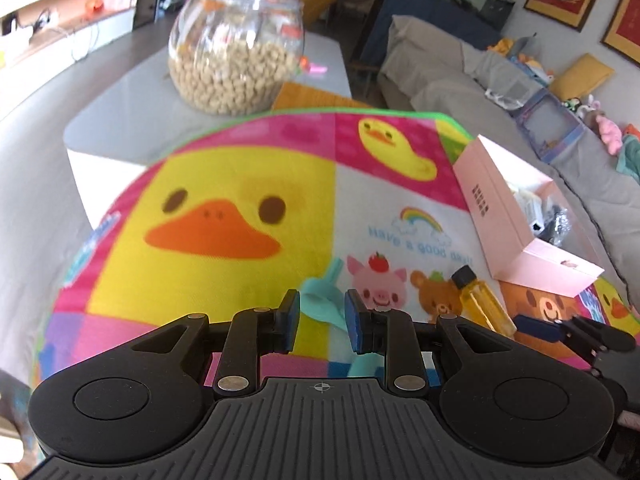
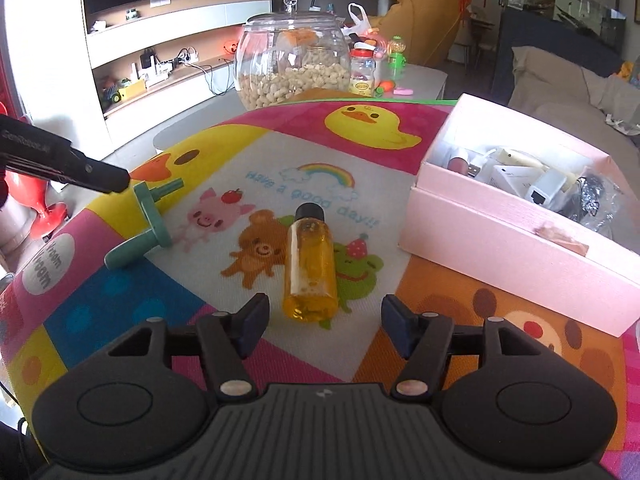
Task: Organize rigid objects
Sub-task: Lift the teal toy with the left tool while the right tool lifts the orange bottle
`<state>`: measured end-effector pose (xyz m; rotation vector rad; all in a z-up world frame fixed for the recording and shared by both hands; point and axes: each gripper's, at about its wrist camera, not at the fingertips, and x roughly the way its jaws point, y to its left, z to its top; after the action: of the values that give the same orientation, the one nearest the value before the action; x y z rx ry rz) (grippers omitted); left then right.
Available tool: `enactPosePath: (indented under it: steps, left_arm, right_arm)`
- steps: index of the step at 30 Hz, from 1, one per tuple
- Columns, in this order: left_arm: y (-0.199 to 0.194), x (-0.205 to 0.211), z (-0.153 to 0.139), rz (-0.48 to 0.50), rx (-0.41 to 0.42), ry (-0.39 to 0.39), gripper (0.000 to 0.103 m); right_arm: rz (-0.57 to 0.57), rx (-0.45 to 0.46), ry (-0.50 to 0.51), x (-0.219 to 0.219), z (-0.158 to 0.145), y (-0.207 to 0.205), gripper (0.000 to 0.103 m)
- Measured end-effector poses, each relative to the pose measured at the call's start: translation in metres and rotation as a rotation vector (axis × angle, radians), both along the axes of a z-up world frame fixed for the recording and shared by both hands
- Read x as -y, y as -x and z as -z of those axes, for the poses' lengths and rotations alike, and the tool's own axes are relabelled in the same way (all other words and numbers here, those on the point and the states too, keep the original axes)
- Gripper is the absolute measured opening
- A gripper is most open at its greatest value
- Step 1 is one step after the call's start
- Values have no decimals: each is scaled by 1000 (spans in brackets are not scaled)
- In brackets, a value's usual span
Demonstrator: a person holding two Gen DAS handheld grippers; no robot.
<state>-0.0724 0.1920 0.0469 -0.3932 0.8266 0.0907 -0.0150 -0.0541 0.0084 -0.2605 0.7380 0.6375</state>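
Observation:
A teal plastic hook piece (image 1: 320, 304) sits between the blue pads of my left gripper (image 1: 322, 320), which is shut on it. In the right wrist view the same teal piece (image 2: 146, 216) hangs off the tip of the left gripper (image 2: 120, 180) at the mat's left side. A small bottle of yellow liquid with a black cap (image 2: 310, 264) lies on the mat, base toward my right gripper (image 2: 326, 324). That gripper is open, its pads either side of the bottle's base and not touching it. The bottle (image 1: 480, 300) also shows at the lower right. An open pink box (image 2: 520, 240) with several small items stands right of it.
A colourful cartoon mat (image 2: 280, 152) covers the table. A big glass jar of nuts (image 2: 292, 60) and a small jar (image 2: 364, 72) stand beyond its far edge. The pink box (image 1: 500, 208) sits near the mat's right edge, with a grey sofa (image 1: 460, 72) behind.

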Motion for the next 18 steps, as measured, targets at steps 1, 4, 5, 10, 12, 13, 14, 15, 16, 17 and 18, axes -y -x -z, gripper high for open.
enactPosePath:
  steps: [1, 4, 5, 10, 12, 13, 14, 15, 16, 17, 18]
  left_arm:
    - [-6, 2, 4, 0, -6, 10, 27]
    - [-22, 14, 12, -5, 1, -4, 33]
    - [-28, 20, 14, 4, 3, -21, 31]
    - [-45, 58, 21, 127, 9, -172, 31]
    - [-45, 71, 24, 172, 20, -260, 31]
    - [-45, 76, 24, 189, 23, -287, 32]
    - [-44, 79, 25, 208, 27, -298, 32]
    - [-43, 81, 25, 228, 30, -299, 32]
    - [-43, 83, 25, 245, 30, -295, 32]
    - [-43, 83, 25, 257, 28, -291, 33]
    - [-44, 84, 25, 264, 25, -288, 35]
  right_arm:
    - [9, 5, 1, 3, 0, 1, 63]
    - [38, 18, -13, 12, 4, 4, 70]
    - [42, 27, -20, 15, 6, 7, 72]
    - [59, 37, -17, 15, 7, 8, 79]
    - [55, 21, -24, 15, 7, 6, 84]
    - [48, 18, -24, 15, 7, 5, 85]
    - [44, 16, -22, 14, 7, 5, 87]
    - [41, 15, -20, 14, 8, 5, 89]
    - [36, 12, -19, 13, 8, 5, 89]
    - [27, 7, -18, 12, 8, 4, 92]
    - [21, 4, -16, 12, 8, 4, 94]
